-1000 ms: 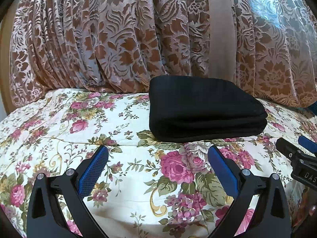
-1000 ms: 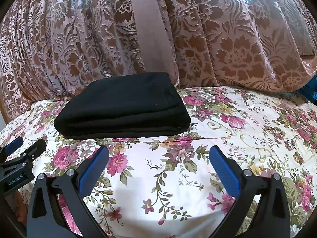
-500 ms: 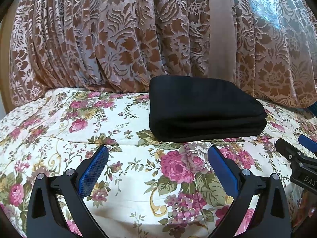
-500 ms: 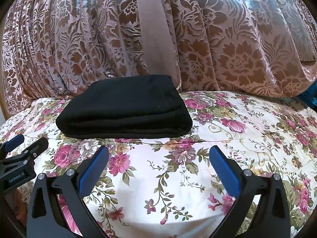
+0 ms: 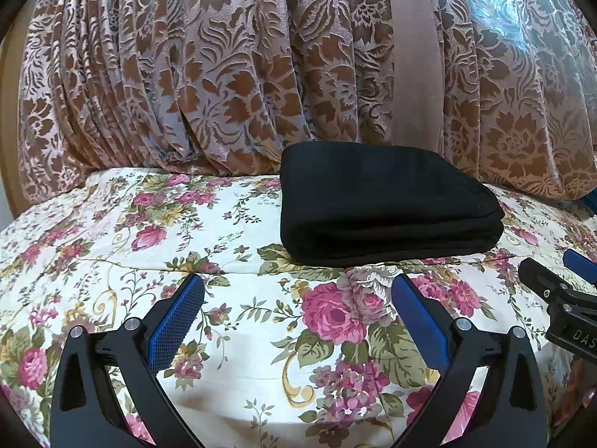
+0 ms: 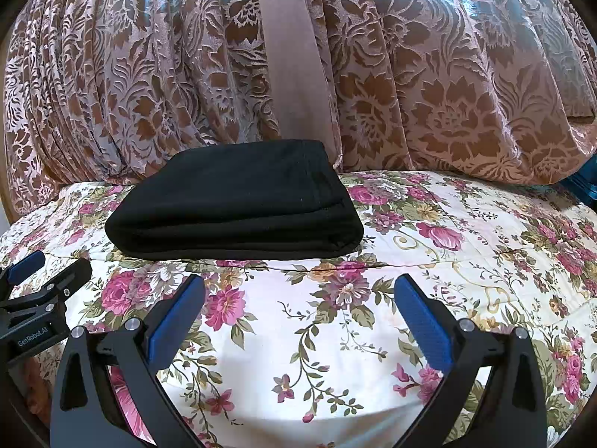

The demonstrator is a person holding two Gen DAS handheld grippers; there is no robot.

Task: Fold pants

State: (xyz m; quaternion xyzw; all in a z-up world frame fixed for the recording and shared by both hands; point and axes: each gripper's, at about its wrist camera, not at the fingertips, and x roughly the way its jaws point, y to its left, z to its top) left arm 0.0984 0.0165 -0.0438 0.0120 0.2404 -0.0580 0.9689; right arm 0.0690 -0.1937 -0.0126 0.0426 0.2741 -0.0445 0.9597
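Only the right wrist view shows the pants [image 6: 238,201] layered edge — stacked hems.

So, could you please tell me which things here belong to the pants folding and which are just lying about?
Belongs to the job:
black folded pants
left claw, open
right claw, open

Just there:
floral bedspread
patterned curtain

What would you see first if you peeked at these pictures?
A neat black stack of folded pants sits on a rose-patterned bedspread, near the big brown flowery curtain behind. In front, the left hand-held gripper and right hand-held gripper wait open, holding nothing.
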